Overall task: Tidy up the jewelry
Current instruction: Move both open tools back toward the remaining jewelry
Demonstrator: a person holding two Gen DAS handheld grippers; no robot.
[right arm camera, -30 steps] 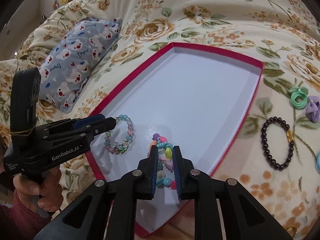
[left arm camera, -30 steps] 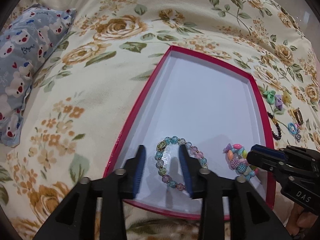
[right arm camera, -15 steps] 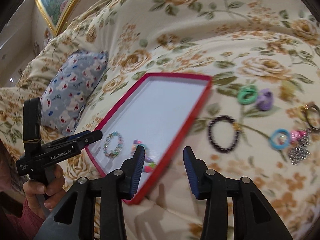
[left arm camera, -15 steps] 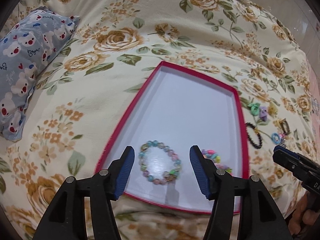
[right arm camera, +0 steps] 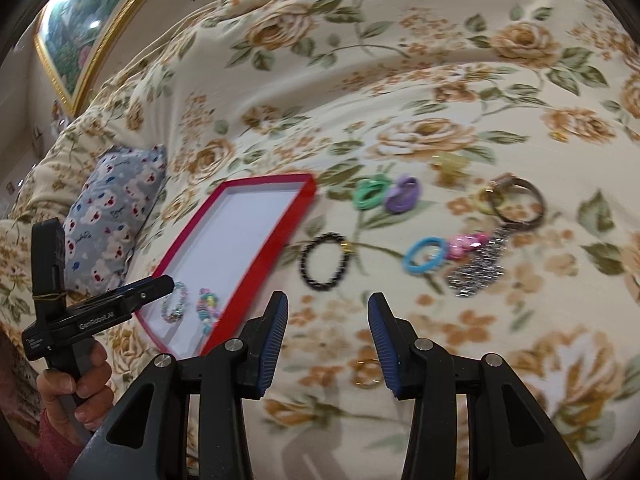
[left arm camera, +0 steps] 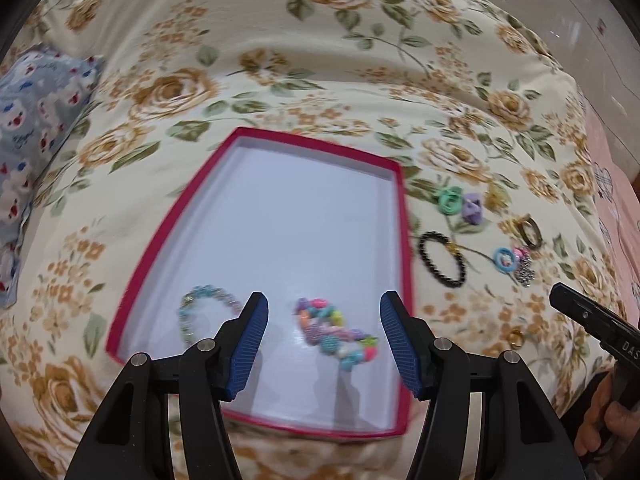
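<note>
A red tray (left arm camera: 405, 240) with a white floor lies on the flowered bedspread. In its near end lie a pastel bead bracelet (left arm camera: 208, 304) and a colourful bead bracelet (left arm camera: 336, 332). My left gripper (left arm camera: 323, 305) hovers open above the colourful one, apart from it. In the right wrist view the tray (right arm camera: 260, 268) is at the left. My right gripper (right arm camera: 328, 304) is open over bare bedspread, with the black bead bracelet (right arm camera: 326, 260) just beyond its tips. A small gold ring (right arm camera: 368, 372) lies below the gap between the jaws.
Right of the tray lie loose pieces: a green ring (right arm camera: 370, 192), a purple ring (right arm camera: 404, 196), a blue ring (right arm camera: 424, 256), a pink piece (right arm camera: 466, 244), a silver pendant (right arm camera: 480, 268) and a brown bangle (right arm camera: 516, 198). A bear-print pillow (right arm camera: 116, 208) lies left. A framed picture (right arm camera: 88, 32) hangs behind.
Both grippers opened, let go of their bracelets in the tray and drew back upward. The right one swung right, off the tray, toward the loose jewelry.
</note>
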